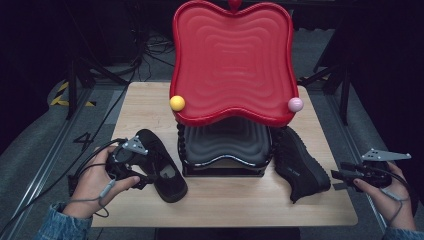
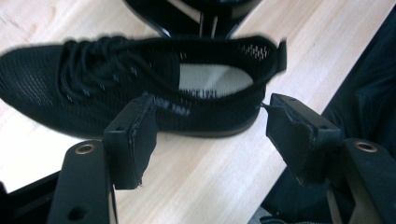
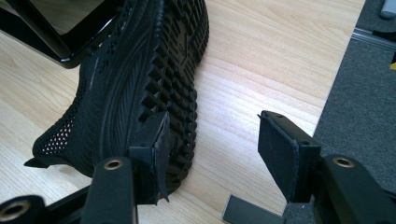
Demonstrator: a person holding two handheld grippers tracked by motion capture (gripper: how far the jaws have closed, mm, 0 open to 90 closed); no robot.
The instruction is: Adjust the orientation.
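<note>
High view sets out the whole light wooden worktop (image 1: 150, 107): a glossy red wavy-rimmed tray (image 1: 232, 55) raised on a black stand (image 1: 225, 147) at the centre, a black mesh lace-up shoe (image 1: 162, 167) at lower left and a second black mesh shoe (image 1: 300, 165), tipped on its side, at lower right. The left claw (image 1: 142, 180) sits at the first shoe; the right claw (image 1: 340, 181) hangs off the worktop's right edge.

Left gripper view adds the pale insole (printed lettering, partly legible) and shows its claw (image 2: 210, 128) wide, nothing clamped.

Right gripper view adds the toothed sole, with its claw (image 3: 212, 142) wide and empty.
</note>
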